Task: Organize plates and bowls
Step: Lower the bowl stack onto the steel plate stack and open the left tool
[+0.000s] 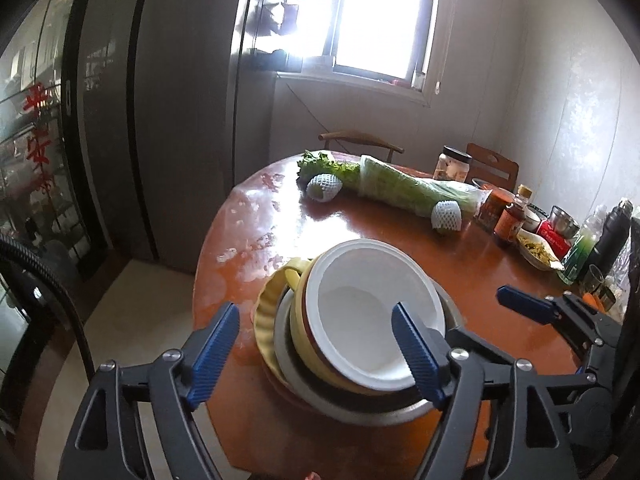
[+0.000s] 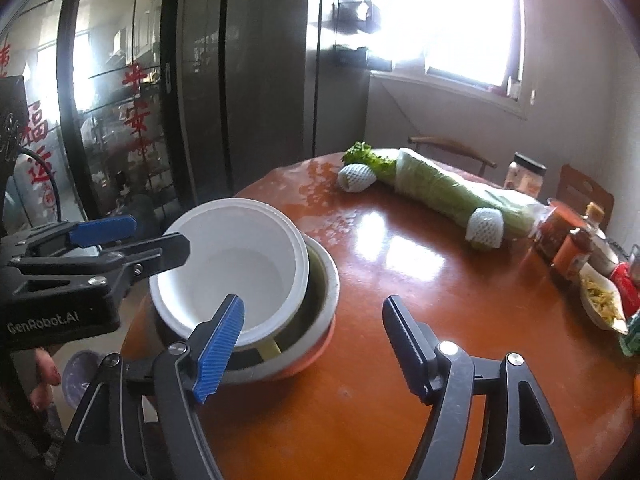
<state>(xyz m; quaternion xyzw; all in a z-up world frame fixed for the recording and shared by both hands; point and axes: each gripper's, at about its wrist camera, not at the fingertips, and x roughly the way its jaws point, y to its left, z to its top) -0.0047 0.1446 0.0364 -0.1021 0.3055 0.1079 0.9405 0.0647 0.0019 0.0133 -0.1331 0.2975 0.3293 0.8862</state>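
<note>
A: Entry. Where was the stack relative to each tool?

B: The stack of bowls and plates (image 1: 352, 332) sat near the edge of the round worktop (image 1: 360, 224). The white bowl (image 1: 380, 316) was on top, nested in a yellow bowl (image 1: 308, 360), with a grey bowl (image 1: 384, 412) and a yellow fluted plate (image 1: 264, 320) under those.

A: Left hand-held gripper (image 1: 316, 352)?

B: Jaws spread wide, nothing held. The stack lay straight ahead and below it. In the left wrist view one finger overlapped the white bowl's inside and the other stood off to the stack's left; I saw no pad pressing on a rim.

A: Right hand-held gripper (image 2: 312, 352)?

B: Also spread wide and empty. The white bowl (image 2: 236, 264) lay ahead and to its left. Its left finger overlapped the bowl's near rim in the picture; its right finger stood over bare worktop (image 2: 400, 256), well clear of the stack.

A: Which was nearer?

B: Judgement: the left, since the stack sat centred between its fingers. The stack is round, so there was no long axis to line up on. Both appeared to have let go of it.

A: Risk?

B: The white bowl sat tilted in the stack; a nudge could shift it.
</note>
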